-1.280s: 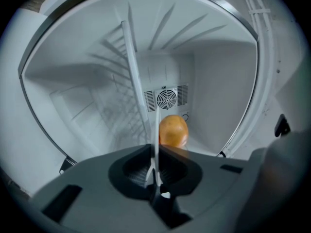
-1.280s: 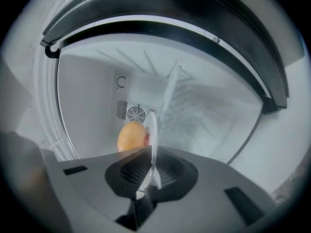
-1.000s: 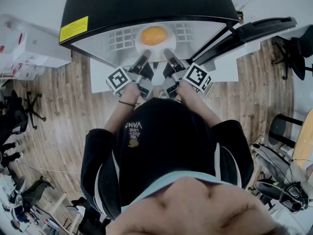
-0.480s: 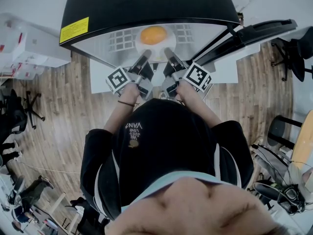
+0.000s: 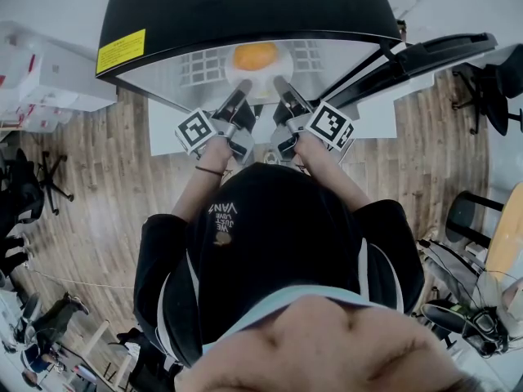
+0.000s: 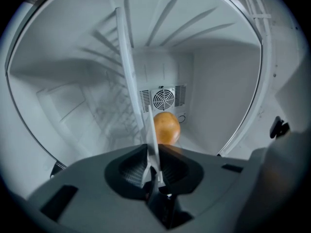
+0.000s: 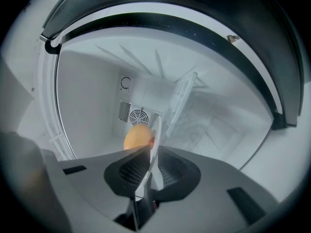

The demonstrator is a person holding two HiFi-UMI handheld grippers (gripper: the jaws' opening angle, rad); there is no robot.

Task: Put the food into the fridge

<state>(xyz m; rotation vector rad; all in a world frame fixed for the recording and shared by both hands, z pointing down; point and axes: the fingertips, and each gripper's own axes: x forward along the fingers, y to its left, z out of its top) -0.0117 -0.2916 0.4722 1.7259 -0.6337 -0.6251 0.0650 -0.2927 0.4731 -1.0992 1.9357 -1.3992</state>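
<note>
A: Largest entry first?

B: Fridge (image 5: 245, 15); black top, white inside, standing open; its door (image 5: 425, 51) swung out on the head view's right.

A: Next down?

B: Person (image 5: 270, 251), dark top, facing the open fridge; both forearms reach forward, one gripper in each hand.

A: The grippers, then?

B: Left gripper (image 5: 237, 98) (image 6: 151, 166); held level, tips just inside the fridge mouth; jaws only a narrow slit apart, having just been opening; the rim of a white plate stands in that slit, no firm clamp on it. Right gripper (image 5: 282, 93) (image 7: 148, 171); same posture, mirrored; jaws likewise barely parted and just been opening; the plate's opposite rim stands between them. Each carries a marker cube, left (image 5: 196, 131), right (image 5: 331, 126).

A: And the plate?

B: Plate (image 5: 235, 78) (image 6: 133, 96) (image 7: 170, 115); white, thin, round; lies inside the fridge, spanning from one gripper to the other; seen edge-on in both gripper views.

A: The food?

B: Orange (image 5: 255, 55) (image 6: 166, 126) (image 7: 137, 136); one piece, whole; sits on the plate, inside the fridge, between and beyond the two grippers; near the back wall.

A: Smallest?

B: Fan grille (image 6: 164, 99) (image 7: 138, 116); round, set in the back wall, just above and behind the orange.
</note>
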